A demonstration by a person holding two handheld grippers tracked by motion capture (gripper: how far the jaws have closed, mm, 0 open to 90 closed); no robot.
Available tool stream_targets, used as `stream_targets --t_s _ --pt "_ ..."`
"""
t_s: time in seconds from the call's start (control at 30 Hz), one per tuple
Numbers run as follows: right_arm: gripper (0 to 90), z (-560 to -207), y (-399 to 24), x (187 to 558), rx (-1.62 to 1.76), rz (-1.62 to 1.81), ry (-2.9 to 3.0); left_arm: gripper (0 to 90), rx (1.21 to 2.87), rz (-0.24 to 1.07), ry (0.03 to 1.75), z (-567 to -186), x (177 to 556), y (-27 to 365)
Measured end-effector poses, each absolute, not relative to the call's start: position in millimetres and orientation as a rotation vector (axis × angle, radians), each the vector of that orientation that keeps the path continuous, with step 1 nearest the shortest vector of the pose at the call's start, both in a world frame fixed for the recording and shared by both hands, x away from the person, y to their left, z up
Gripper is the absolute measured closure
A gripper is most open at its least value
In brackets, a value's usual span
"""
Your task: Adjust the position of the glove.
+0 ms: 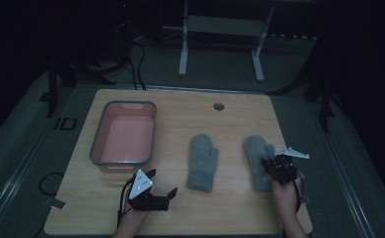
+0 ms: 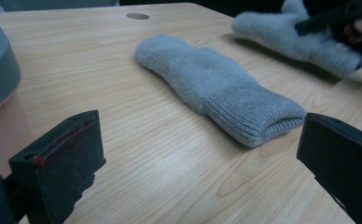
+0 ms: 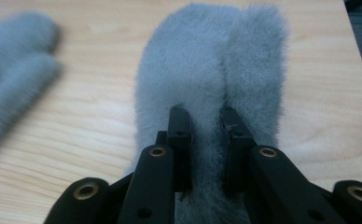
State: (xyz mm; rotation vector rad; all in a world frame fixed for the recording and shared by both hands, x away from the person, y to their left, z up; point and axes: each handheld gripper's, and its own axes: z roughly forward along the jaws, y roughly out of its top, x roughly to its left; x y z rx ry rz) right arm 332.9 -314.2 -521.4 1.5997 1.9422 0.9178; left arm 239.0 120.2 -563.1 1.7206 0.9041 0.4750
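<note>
Grey mitten [image 3: 207,74] at table's [image 1: 180,218] 4 o'clock, R gripper [image 3: 206,122] pinching a thin fold of pile; L gripper [image 1: 161,182] wide open, empty. Risk: shallow bite slips on lift.

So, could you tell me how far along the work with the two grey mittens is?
Nothing looks finished: the pink tub holds nothing. In hand: the right gripper is pinched on the right mitten, which lies on the table. Left over: the middle mitten lies untouched, with the left gripper open near its cuff.
</note>
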Motion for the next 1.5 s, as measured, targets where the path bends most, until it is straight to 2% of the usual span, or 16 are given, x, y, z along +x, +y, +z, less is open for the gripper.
stream_targets --t_s 0.2,0.3,0.5,0.63,0.73,1.03,1.17,1.23,1.37,1.43,1.5 --pt "75.9 -540.6 -313.9 336.8 1.602 0.860 1.973 0.9 1.721 0.474 0.908 -563.4 239.6 120.8" --pt "71.4 -539.2 -315.0 337.5 1.592 0.871 1.986 0.9 1.726 0.474 0.905 -563.6 239.5 120.2" --pt "50.4 -523.9 -319.4 333.0 1.537 0.926 2.035 0.9 1.722 0.472 0.909 -563.5 239.5 120.9" --pt "43.1 -516.4 -316.5 328.7 1.352 0.875 2.136 0.9 1.726 0.471 0.905 -563.7 239.4 119.9" --pt "40.2 -514.7 -321.2 330.8 1.333 0.883 2.182 0.9 1.723 0.471 0.906 -563.5 239.2 120.4" --pt "39.8 -527.6 -330.4 333.0 1.362 0.897 2.158 0.9 1.721 0.465 0.910 -563.8 239.3 120.2" --pt "44.2 -542.9 -329.7 334.5 1.395 0.874 2.151 0.9 1.715 0.464 0.913 -563.8 239.9 121.2" --pt "51.2 -548.0 -327.2 332.1 1.384 0.881 2.129 0.9 1.715 0.463 0.914 -563.9 239.9 121.0" --pt "71.7 -549.9 -320.9 327.4 1.439 0.898 2.056 0.9 1.720 0.464 0.908 -564.0 239.5 119.5" --pt "77.5 -547.1 -315.7 325.5 1.452 0.878 2.021 0.9 1.719 0.464 0.908 -563.9 239.7 119.5" --pt "79.3 -543.8 -310.5 323.8 1.463 0.872 1.991 0.9 1.719 0.465 0.907 -563.5 239.6 120.1"
